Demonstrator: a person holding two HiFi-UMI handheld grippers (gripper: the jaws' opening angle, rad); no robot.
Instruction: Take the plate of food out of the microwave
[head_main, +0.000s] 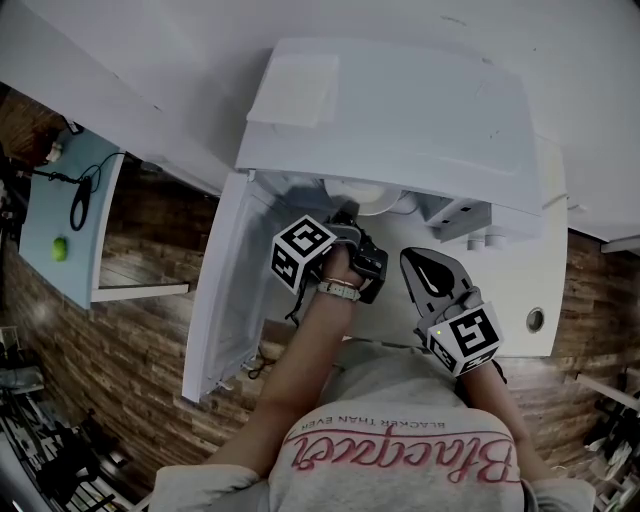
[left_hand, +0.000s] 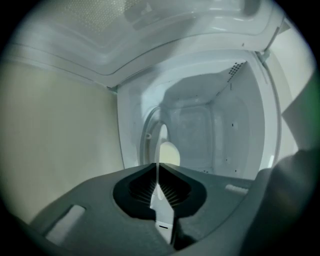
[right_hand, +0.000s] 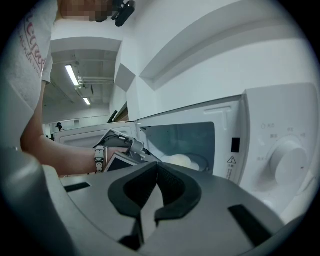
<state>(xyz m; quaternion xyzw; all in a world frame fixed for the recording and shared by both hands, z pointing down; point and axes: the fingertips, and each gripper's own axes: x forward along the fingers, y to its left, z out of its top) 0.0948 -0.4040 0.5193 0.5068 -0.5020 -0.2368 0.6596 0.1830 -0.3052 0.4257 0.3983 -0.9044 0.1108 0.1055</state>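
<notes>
The left gripper (left_hand: 158, 170) pinched the plate (left_hand: 163, 135) by its rim inside the microwave (left_hand: 215, 120). The right gripper (right_hand: 157, 169) hung outside — jaws pressed together, empty.

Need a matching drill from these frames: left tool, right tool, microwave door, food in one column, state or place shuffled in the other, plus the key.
1. left tool
2. right tool
3. microwave door
4. food

A. swung open
B. lying on the plate inside the microwave
C. shut on the plate's rim
D. shut with nothing between its jaws, outside the microwave

Pairs: 1-C, 2-D, 3-A, 4-B
</notes>
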